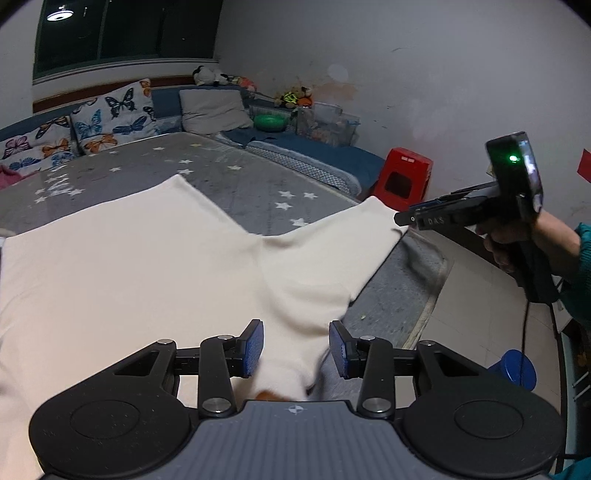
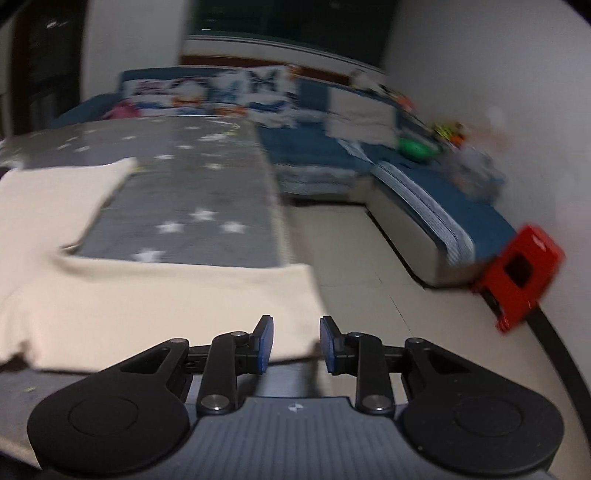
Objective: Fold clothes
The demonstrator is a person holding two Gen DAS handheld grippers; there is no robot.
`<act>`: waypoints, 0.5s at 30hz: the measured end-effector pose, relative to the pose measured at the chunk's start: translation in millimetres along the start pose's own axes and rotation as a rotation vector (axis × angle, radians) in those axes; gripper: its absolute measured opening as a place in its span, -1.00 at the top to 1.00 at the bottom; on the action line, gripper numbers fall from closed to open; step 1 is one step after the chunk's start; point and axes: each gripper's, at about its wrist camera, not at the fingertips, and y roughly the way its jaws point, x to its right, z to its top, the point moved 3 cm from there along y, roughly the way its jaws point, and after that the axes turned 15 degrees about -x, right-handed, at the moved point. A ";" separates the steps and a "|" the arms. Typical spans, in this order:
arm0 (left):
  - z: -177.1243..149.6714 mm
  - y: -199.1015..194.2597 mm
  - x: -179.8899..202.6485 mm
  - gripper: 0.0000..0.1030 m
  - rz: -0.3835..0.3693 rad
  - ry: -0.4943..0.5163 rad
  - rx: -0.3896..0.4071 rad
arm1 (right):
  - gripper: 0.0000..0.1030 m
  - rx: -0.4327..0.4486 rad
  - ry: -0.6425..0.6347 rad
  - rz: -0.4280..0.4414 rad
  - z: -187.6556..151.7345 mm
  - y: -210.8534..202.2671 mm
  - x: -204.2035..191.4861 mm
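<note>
- A cream-coloured garment [image 1: 129,258] lies spread across a grey bed cover with white stars [image 1: 229,181], filling most of the left wrist view.
- One part of the garment, a sleeve or leg [image 1: 332,251], stretches to the right toward the edge of the bed.
- The left gripper [image 1: 296,347] hovers low over the garment. Its two blue-padded fingers [image 1: 255,349] stand apart, with a bunched fold of cream cloth lying between them; the pads do not press on it.
- In the same view, the right gripper [image 1: 400,218] is held out in a hand [image 1: 517,243] at the far right, its tip at the end of the outstretched part of the garment. Whether it touches the cloth cannot be told from here.
- The right wrist view is blurred. It shows the right gripper [image 2: 296,343] with its fingers [image 2: 266,343] apart and the corner of the garment [image 2: 166,302] just in front of them, not gripped.
- Past that corner lies pale floor [image 2: 354,266].
- A red plastic stool [image 1: 402,177] stands by the white wall [image 1: 406,74], beyond the foot of the bed.
- Along the wall runs a blue sofa [image 1: 317,155] holding butterfly-print cushions [image 1: 114,114], a plain grey pillow [image 1: 214,110], a green bowl [image 1: 270,122] and soft toys [image 1: 295,96].
- A dark window [image 1: 125,33] sits above the cushions.
- A blue round object [image 1: 515,369] shows near the lower right, on the floor side.
</note>
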 end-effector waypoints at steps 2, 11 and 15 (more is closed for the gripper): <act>2.8 4.7 4.5 0.23 -0.009 0.015 -0.001 | 0.47 -0.018 0.046 0.004 -1.2 9.1 12.7; 6.0 25.0 22.0 0.36 -0.068 0.056 -0.031 | 0.92 0.024 0.029 -0.007 3.8 13.0 14.9; 2.2 30.0 24.8 0.36 -0.071 0.064 -0.038 | 0.93 0.040 0.008 -0.058 11.6 16.4 12.3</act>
